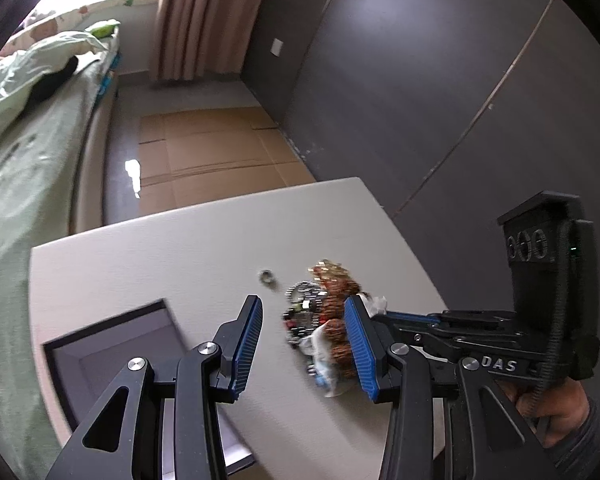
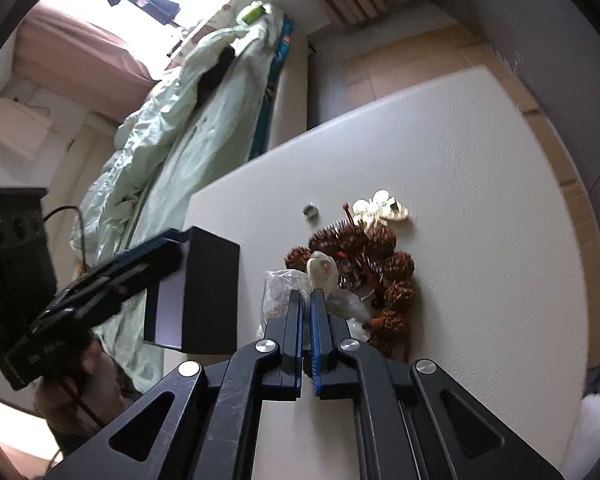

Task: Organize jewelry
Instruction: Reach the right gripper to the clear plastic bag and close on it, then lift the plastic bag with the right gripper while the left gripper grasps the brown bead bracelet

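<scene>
My right gripper (image 2: 307, 300) has its jaws nearly shut, only a sliver between the blue pads, and I judge they pinch the edge of a clear bag (image 2: 320, 272) at the near side of the pile; the grip itself is half hidden. My left gripper (image 1: 304, 344) hangs with jaws wide apart and holds nothing, above the counter (image 1: 180, 248) between the box (image 1: 112, 356) and the pile.

The bag should be light, soft and slippery, so I would take it by a bunched fold, not a flat face. The bracelet (image 2: 396, 268) of rough brown beads looks stiff bead by bead but loose as a string; best taken across one bead. The ring (image 2: 310, 212) is small, hard and likely to skid.

The jewelry lies heaped mid-counter: brown beads, silvery chains, gold pieces (image 2: 382, 206) at the far end, the ring just left of them. The black box stands open at the left edge.
</scene>
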